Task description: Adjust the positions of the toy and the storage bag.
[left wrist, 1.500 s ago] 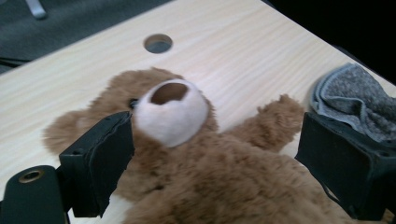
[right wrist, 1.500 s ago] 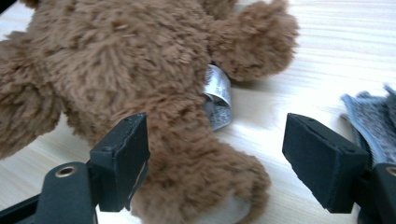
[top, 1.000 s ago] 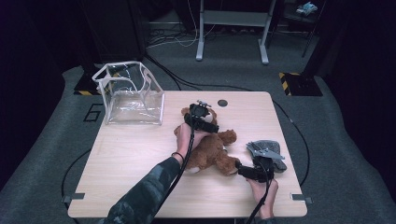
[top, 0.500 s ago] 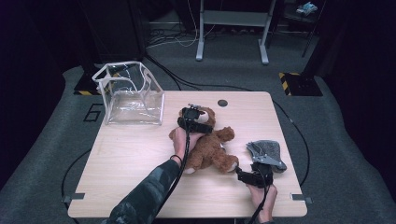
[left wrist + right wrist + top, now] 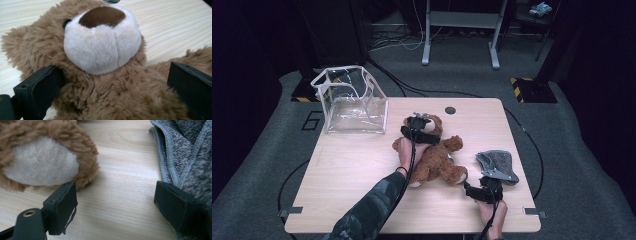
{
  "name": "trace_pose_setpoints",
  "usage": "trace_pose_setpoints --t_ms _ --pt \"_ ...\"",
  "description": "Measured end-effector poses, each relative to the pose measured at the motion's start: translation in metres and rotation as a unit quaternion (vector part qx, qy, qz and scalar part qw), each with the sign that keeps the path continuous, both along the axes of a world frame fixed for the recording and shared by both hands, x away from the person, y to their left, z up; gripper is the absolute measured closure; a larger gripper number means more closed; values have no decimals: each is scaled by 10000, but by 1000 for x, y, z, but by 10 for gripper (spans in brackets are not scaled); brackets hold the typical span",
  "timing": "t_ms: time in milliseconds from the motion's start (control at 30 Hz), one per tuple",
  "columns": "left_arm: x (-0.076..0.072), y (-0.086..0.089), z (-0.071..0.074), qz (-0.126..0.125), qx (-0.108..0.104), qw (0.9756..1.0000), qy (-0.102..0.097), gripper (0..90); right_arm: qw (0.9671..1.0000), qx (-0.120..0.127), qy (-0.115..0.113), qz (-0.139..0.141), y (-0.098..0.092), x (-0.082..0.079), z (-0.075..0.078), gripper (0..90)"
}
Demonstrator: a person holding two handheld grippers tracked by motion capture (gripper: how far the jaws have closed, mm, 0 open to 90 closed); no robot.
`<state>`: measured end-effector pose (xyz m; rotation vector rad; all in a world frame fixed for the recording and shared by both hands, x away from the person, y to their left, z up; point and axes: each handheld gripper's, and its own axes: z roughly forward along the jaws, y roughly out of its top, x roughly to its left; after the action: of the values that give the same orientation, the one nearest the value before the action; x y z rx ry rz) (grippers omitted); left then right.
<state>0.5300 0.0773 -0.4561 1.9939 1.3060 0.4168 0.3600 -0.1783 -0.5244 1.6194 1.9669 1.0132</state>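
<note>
While the teddy bear (image 5: 434, 155) lies on its back near the middle of the table (image 5: 362, 165), head toward the far edge and feet toward the near right corner, the left gripper (image 5: 419, 131) hangs right over its neck. Seen in the left gripper view, the left gripper (image 5: 112, 87) has its two black jaws spread wide on either side of the bear (image 5: 100, 62), just below the white muzzle; they have just been opening, the fur lies between them, and the pads do not press it, so the bear is released. One jaw touches the fur under the chin side, the other stands by an outstretched arm.

Near the right edge, the right gripper (image 5: 479, 192) sits low beside the bear's foot, close to the near edge. Its jaws stand apart with bare wood between them in the right gripper view (image 5: 115, 205): one jaw is just beside the pale sole of the foot (image 5: 40, 167), the other rests against the grey knitted cloth (image 5: 185, 152). It grasps nothing.

That grey cloth (image 5: 497, 165) lies bunched by the right edge. A clear plastic bag (image 5: 352, 102) with white trim stands open at the far left corner, well apart from the bear.
</note>
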Motion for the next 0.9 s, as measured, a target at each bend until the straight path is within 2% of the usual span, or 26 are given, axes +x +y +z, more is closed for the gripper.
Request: trace_pose_setpoints --t_ms 233,533,633,667,700,733,800,833,900 --pt "0 4 -8 14 51 10000 25 5 9999 -62 -79 33 4 -1 -2 170" --pt "4 4 -20 72 6 9994 336 29 9998 -140 -116 43 6 -2 -3 168" --pt "3 5 -20 22 7 9995 325 79 9997 -194 -108 35 6 -2 -3 167" --pt "2 7 -22 -39 -19 9996 273 176 9997 -198 -123 54 7 -2 -3 167" --pt "2 7 -22 -39 -19 9996 273 216 9997 -198 -123 54 7 -2 -3 167" --pt "2 8 -23 -31 -105 9996 272 216 9997 -194 -122 51 7 -2 -3 167" --pt "1 9 -24 -64 -154 9995 253 315 9997 -189 -122 51 7 -2 -3 167" --pt "1 11 -24 -156 -165 9995 212 411 9997 -186 -123 41 6 -2 -3 168" --pt "0 11 -24 -154 -227 9995 164 444 9997 -188 -123 41 6 -2 -3 167"
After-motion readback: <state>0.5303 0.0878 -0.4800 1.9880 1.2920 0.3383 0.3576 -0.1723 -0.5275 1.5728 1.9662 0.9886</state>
